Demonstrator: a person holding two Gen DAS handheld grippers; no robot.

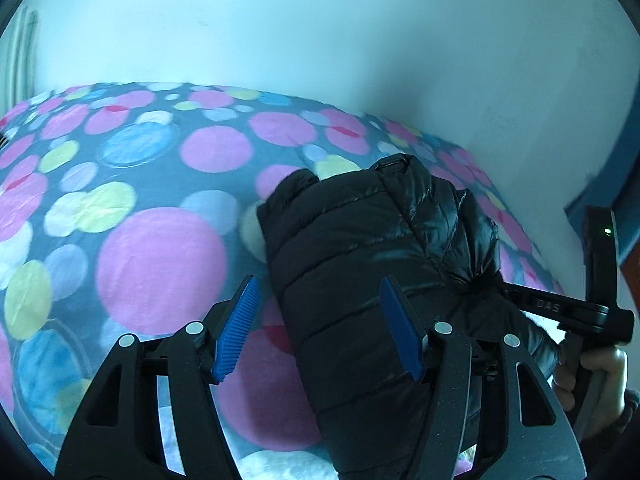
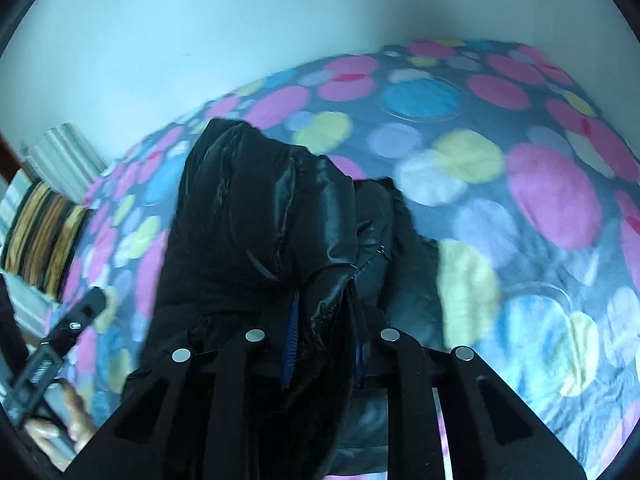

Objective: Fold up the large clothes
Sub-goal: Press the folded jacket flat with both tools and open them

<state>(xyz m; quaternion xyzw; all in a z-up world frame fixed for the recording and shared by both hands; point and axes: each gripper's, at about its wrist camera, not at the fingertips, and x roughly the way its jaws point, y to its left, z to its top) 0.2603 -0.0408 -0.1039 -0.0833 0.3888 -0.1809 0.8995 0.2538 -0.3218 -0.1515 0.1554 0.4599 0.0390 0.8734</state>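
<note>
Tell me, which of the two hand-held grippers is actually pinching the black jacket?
The right hand-held gripper, clamped on the black jacket; the left hand-held gripper gapes open.

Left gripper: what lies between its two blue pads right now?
In the left wrist view, the edge of the black puffer jacket and a strip of the spotted bedcover lie between the left gripper's open jaws; neither pad presses on the jacket.

Open spotted bedspread (image 1: 160, 264) left of the black puffer jacket (image 1: 352, 264), bare bed (image 2: 552, 200) right of it, wall (image 1: 320, 40) closing the far side, striped cushion (image 2: 44, 236) at one edge, jacket bulk filling the middle
</note>
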